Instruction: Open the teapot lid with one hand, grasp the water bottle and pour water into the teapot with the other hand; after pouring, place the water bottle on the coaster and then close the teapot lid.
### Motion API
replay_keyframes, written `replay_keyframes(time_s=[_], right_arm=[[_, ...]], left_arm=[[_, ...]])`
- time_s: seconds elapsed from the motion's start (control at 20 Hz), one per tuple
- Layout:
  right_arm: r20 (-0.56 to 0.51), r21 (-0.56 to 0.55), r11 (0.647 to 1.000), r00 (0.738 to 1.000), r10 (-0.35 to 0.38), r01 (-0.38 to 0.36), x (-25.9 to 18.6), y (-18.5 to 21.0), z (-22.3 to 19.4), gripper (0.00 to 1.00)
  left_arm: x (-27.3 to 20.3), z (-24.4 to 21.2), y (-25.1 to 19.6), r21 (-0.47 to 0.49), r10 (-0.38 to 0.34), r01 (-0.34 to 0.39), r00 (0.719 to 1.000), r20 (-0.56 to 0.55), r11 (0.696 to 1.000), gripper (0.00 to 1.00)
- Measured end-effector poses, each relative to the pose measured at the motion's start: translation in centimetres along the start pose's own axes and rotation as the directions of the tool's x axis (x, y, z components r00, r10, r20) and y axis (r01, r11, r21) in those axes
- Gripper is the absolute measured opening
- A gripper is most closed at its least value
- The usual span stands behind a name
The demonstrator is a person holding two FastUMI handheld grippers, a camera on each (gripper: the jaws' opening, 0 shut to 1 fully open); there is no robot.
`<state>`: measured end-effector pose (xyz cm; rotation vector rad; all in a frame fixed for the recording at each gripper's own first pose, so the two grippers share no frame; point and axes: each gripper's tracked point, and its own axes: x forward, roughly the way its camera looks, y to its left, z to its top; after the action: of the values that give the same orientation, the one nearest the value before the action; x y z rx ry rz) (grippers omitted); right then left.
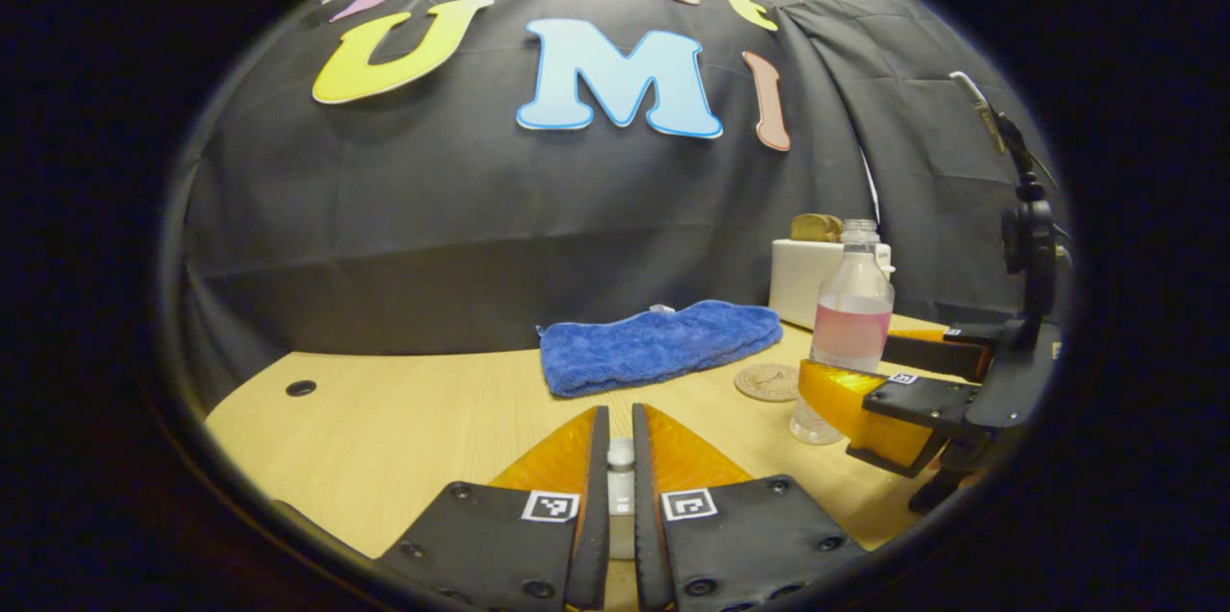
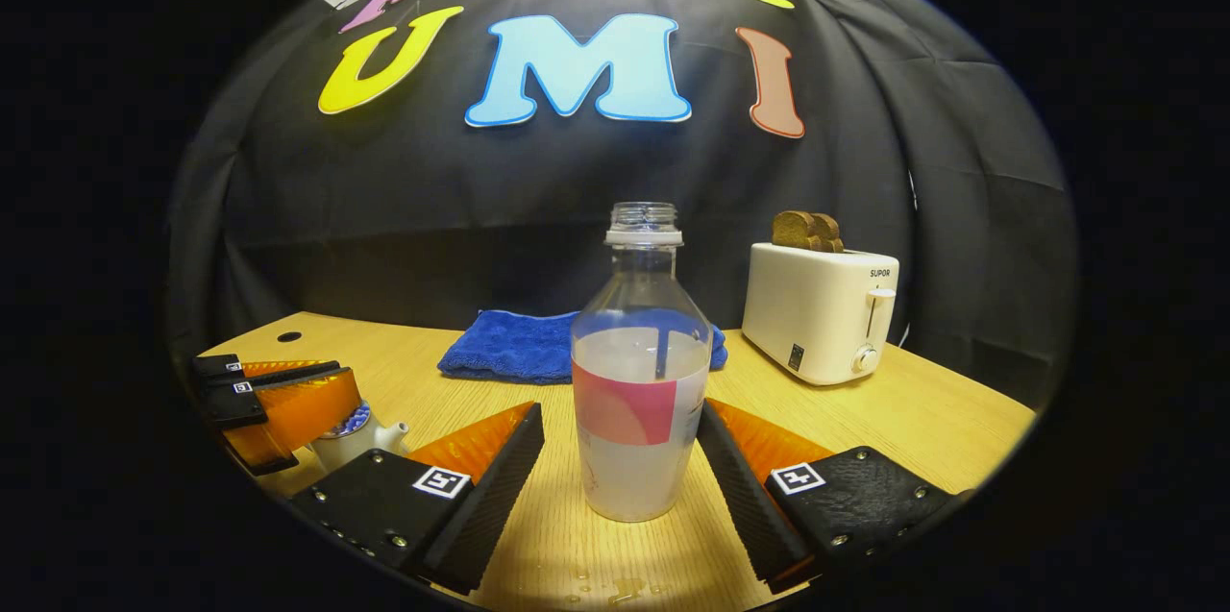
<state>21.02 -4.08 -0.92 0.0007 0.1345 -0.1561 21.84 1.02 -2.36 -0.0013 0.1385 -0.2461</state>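
- Bottle (image 2: 641, 372) stands upright on the surface (image 2: 922, 420), uncapped, between the spread fingers of your right tool (image 2: 622, 477); neither finger touches it, so that tool is released, set for a grasp around the label.
- Your left tool (image 1: 621, 468) is clenched on the teapot lid's knob (image 1: 621, 458), which shows pale between its fingers.
- In the right gripper view, the teapot (image 2: 357, 439) sits at eight o'clock under the left tool, its spout toward the bottle.
- Liquid fills the bottle to about shoulder height; I cannot see the teapot's contents.
- In the left gripper view, the coaster (image 1: 767, 381) lies bare at three o'clock, just beside the bottle and near the blue towel (image 1: 658, 343).
- A few droplets (image 2: 615, 583) lie at six o'clock in the right gripper view.
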Motion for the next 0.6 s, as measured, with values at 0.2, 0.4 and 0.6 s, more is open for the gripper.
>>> replay_keyframes(time_s=[0.2,0.4,0.6], right_arm=[[-0.001,0.007,1.0,1.0,0.002,-0.002,0.1,-0.1,0.0,0.98],[-0.006,0.019,1.0,1.0,0.003,-0.003,0.1,-0.1,-0.1,0.98],[-0.003,0.006,1.0,1.0,-0.004,0.004,0.1,-0.1,0.0,0.98]], left_arm=[[-0.2,0.4,0.2,-0.055,-0.024,0.026,0.999,0.034,0.998,0.13],[-0.9,1.5,0.7,-0.093,-0.015,0.022,0.997,0.077,0.995,0.12],[-1.7,3.6,1.6,-0.082,0.009,0.001,0.991,0.13,0.997,0.1]])
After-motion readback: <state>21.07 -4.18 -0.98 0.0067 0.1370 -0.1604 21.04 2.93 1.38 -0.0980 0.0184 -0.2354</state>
